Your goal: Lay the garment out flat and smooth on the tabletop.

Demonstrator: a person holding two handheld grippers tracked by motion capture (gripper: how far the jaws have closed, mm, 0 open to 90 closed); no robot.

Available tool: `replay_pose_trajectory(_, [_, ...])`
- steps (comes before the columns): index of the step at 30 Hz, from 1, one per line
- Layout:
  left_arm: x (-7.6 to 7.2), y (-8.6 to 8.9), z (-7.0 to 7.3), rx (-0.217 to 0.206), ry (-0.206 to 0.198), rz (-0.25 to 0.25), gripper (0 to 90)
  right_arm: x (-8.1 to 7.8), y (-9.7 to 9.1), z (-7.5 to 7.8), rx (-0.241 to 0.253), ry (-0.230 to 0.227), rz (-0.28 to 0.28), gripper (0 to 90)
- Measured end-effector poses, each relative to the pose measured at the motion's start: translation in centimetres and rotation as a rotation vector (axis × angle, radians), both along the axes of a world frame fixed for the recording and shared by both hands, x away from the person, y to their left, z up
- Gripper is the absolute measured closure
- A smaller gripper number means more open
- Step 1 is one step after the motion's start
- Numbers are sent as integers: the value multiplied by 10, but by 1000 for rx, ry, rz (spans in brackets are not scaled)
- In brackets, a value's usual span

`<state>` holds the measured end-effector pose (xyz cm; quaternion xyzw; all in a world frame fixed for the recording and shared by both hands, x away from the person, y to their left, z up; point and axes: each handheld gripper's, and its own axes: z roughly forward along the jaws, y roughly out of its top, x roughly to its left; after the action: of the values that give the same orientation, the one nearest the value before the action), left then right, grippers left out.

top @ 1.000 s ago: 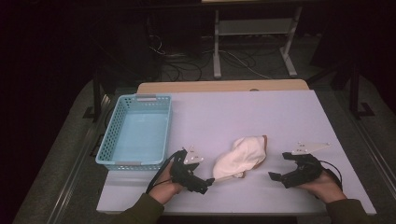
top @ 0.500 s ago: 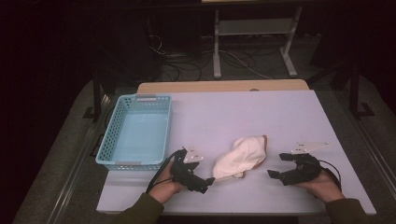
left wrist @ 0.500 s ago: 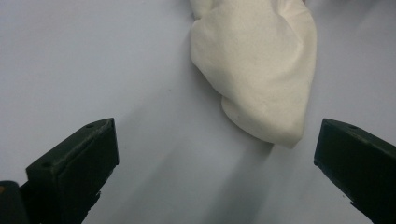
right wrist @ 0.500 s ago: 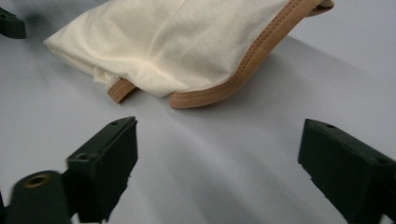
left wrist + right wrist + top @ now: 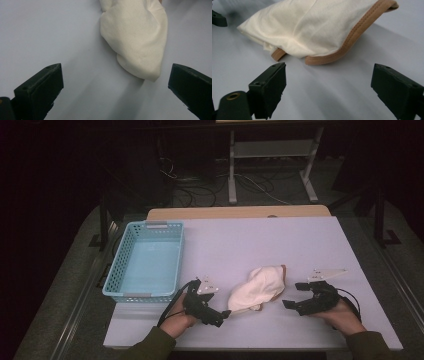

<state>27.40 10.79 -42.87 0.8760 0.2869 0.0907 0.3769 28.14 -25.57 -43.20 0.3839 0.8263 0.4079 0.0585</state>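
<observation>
I had both the left gripper (image 5: 225, 312) and the right gripper (image 5: 294, 295) wide open and empty, flanking the cream cloth (image 5: 257, 289)

1. The cream cloth bag with tan trim (image 5: 258, 288) lies on the pale lilac table (image 5: 260, 240), near its front edge.
2. The left gripper (image 5: 224, 314) sits just left of the bag, at its near corner.
3. The right gripper (image 5: 295, 295) lies right of the bag, slightly apart.
4. The light blue plastic basket (image 5: 146, 260) stands on the table's left side, farther back.
</observation>
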Motion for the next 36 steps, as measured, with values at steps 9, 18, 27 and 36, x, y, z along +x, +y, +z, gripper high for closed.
replay_pose_trajectory(9, [-2,0,1,3,-3,2,0,10,6,-2,19,6,3,103])
replay_pose_trajectory(18, [0,0,0,-2,4,1,0,18,15,-8,-8,6,33,102])
replay_pose_trajectory(27, [-3,3,-1,-12,0,11,0,23,28,-12,-37,15,75,107])
replay_pose_trajectory(36, [-1,0,-1,-16,-1,2,0,21,32,-18,-76,26,63,113])
